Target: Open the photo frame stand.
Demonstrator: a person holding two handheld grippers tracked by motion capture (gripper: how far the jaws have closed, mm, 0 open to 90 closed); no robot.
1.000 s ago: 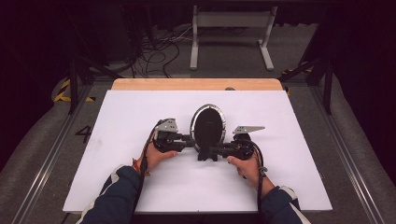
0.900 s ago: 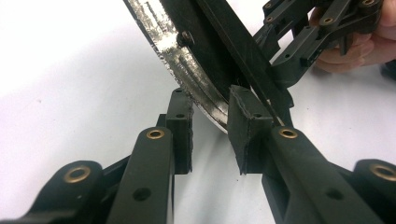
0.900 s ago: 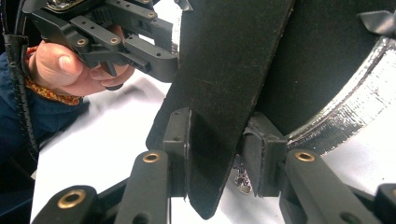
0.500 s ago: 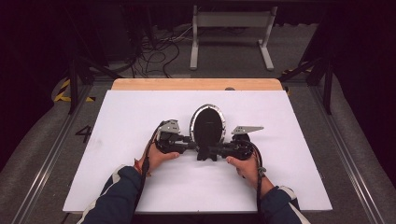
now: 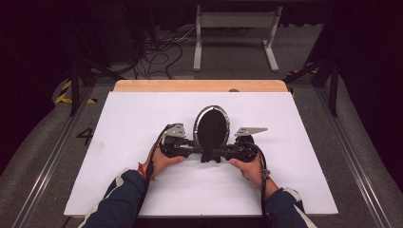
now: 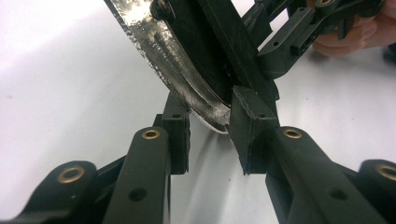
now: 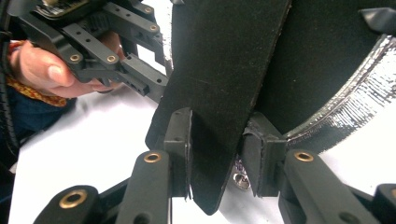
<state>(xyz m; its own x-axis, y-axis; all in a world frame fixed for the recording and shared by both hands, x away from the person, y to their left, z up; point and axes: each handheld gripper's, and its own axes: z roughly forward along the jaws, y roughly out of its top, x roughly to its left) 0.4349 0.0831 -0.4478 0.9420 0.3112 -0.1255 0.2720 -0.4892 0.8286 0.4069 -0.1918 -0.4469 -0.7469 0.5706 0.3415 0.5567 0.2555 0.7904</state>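
Both grippers meet at the near end of a black oval object with a silvery, glittering rim [image 5: 211, 127], which lies on the white desk [image 5: 128, 123] between the person's hands. In the left gripper view, the left gripper [image 6: 210, 130] has its jaws around the lower edge of that silver rim [image 6: 187, 84]; the right-hand pad touches the black part, while the left-hand pad seems to stand just clear, so the hold looks partial at best. Its jaws have just been closing a little with the rim between them. In the right gripper view, the right gripper [image 7: 215, 149] pinches a flat black fuzzy strap [image 7: 224, 93] that hangs down across the object's dark face, both pads pressing on it.

My judgement of the risks: the curved, shiny rim could slide out of the left jaws if the hand pulls before both pads bear on it. The strap is soft and tapering, so a sideways tug might draw it free or twist it. With the grippers nearly touching each other, they could also collide or knock the object along the smooth desk.
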